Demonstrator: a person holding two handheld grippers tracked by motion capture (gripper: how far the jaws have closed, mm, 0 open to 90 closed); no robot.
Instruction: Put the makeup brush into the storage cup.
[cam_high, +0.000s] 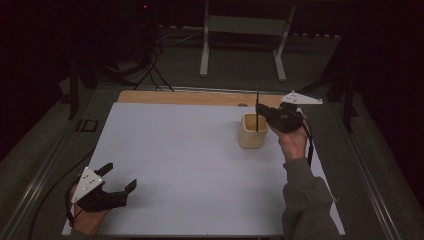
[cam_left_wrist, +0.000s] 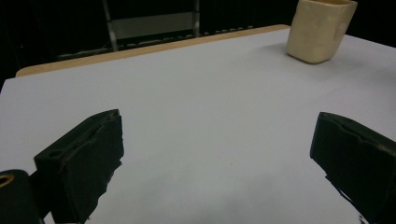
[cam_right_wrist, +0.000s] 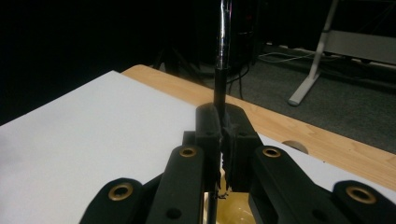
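Overhead, I see my right gripper at the far right of the white sheet, clenched on a thin dark pen that stands upright with its lower end down inside the cream cup; the cup sits on the sheet near the wooden table edge. My left gripper rests at the near left corner of the sheet, well apart from the cup, jaws spread wide with nothing between them. Switching to the left gripper view, the two black jaws stand far apart over bare white sheet, and the cup sits far off at the upper right. Moving to the right gripper view, the jaws are pressed together around the pen, whose shaft rises straight up out of them, its upper part shiny; below the jaws I catch the cup's yellowish inside, directly under the grip.
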